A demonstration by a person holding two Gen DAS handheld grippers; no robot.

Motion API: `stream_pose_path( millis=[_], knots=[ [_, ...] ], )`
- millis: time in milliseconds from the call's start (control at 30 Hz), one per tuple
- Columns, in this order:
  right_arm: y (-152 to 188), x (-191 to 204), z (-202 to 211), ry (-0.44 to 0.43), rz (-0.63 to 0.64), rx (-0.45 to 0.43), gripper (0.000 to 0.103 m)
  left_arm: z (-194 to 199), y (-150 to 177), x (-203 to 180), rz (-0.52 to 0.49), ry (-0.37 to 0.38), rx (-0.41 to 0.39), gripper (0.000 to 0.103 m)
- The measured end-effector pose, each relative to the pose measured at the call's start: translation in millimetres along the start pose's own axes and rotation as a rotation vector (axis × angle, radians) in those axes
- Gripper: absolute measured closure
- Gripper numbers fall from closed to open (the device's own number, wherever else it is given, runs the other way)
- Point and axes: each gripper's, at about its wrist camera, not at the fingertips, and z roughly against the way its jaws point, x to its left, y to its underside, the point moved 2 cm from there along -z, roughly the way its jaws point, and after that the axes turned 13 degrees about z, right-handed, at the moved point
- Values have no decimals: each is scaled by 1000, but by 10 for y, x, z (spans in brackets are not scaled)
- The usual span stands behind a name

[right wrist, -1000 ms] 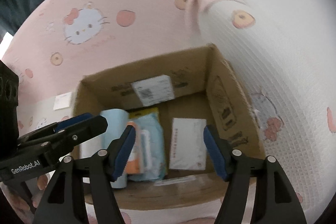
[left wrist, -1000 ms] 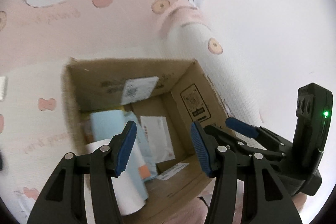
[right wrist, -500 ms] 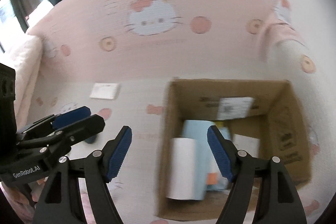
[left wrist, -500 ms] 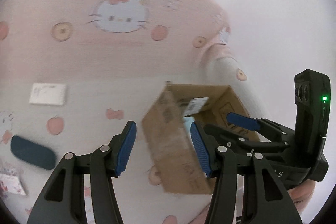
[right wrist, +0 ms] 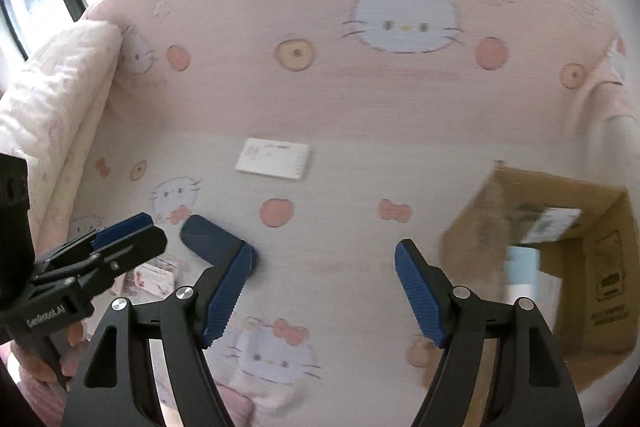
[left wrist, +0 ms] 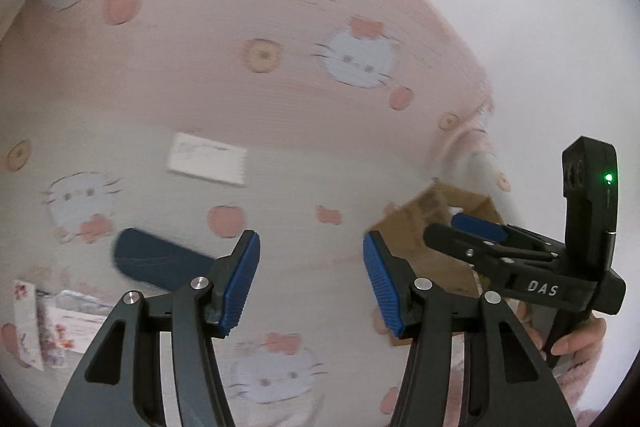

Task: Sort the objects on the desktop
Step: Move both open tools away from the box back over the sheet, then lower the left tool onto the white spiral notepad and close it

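I'm holding both left hand-held gripper (left wrist: 310, 283) and right hand-held gripper (right wrist: 326, 293) wide open, empty; dark case (right wrist: 210, 241) sitting at 10 o'clock, box (right wrist: 560, 267) at 3.

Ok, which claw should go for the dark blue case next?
Probably left. The dark blue case lies just left of the open left claw, whereas the right claw, also open and empty, sits nearer the cardboard box.

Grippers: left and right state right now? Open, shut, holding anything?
Left gripper: open, nothing between the fingers.
Right gripper: open, nothing between the fingers.
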Motion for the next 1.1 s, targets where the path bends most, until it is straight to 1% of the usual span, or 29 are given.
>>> stream_pose_path(
  millis=[167, 267, 367, 533, 600, 667, 867, 1100],
  knots=[
    [-169, 269, -267, -51, 6, 20, 30, 111, -126, 514, 52, -44, -4, 45],
    [-267, 409, -425, -79, 10, 35, 30, 73, -191, 723, 76, -74, -10, 45],
    [-328, 440, -610, -85, 15, 63, 30, -10, -243, 896, 104, -101, -7, 45],
    [-365, 388, -926, -113, 1, 101, 30, -353, -340, 1029, 138, -114, 32, 45],
    [-369, 334, -1064, -106, -4, 121, 30, -501, -382, 1060, 147, -121, 47, 45],
    [-380, 272, -1225, -89, -5, 146, 30, -720, -466, 1078, 165, -124, 78, 45],
    [-449, 76, -1632, -105, -45, 188, 30, -1117, -720, 1062, 165, -115, 94, 45],
    [-687, -214, -2155, -146, -153, 194, 30, -1651, -1085, 1113, 157, -145, 106, 45]
  ],
)
